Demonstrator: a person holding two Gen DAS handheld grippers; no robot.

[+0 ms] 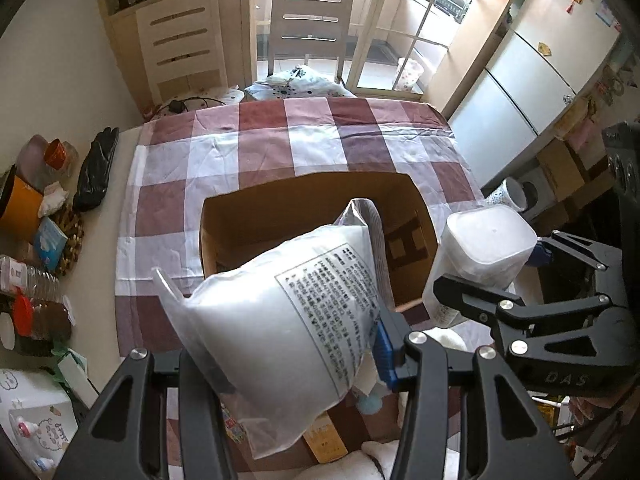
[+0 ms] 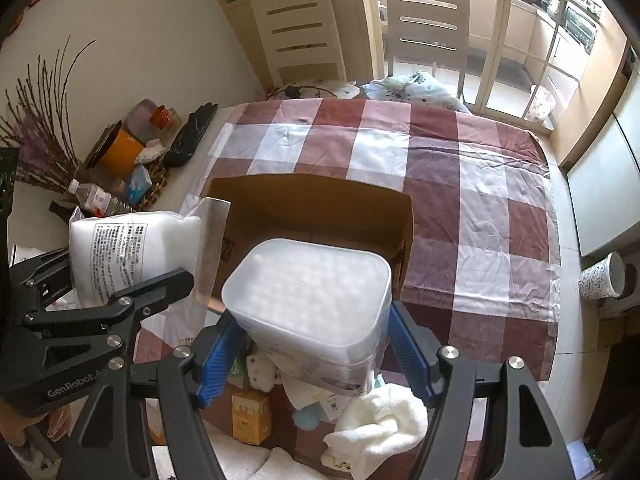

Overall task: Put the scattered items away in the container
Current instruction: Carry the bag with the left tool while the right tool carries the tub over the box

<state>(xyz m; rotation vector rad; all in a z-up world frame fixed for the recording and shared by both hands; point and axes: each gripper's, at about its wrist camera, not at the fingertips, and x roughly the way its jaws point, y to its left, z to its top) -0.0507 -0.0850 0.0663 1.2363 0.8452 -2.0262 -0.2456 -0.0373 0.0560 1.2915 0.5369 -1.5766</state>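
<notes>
**Both tongs loaded, above the open box**

Left wrist view: left tongs [image 1: 304, 364] clenched on a white pillow-shaped bag [image 1: 288, 332] with a printed text label; one blue pad [image 1: 385, 354] presses its right edge, the other side is hidden behind the bag. The bag hangs clear of the desk, its top corner overlapping the near rim of the open cardboard box [image 1: 280, 216]. The box sits on the red-and-white checked cloth [image 1: 320, 144]; the part of its inside that shows holds nothing. To the right, the right tongs [image 1: 496, 280] carry a translucent white tub [image 1: 488, 240], beside the box's right wall.

Right wrist view: right tongs [image 2: 310, 348] grasping the tub [image 2: 312, 300], blue pads [image 2: 218, 356] tight on both flanks. The tub sits in front of the box [image 2: 312, 208], covering its near edge. Under it on the desk: a yellow carton [image 2: 250, 414], a white towel [image 2: 380, 424], a small plush toy [image 2: 260, 372]. The bag [image 2: 132, 252] shows at left, with the left tongs [image 2: 120, 300] beneath it.
</notes>
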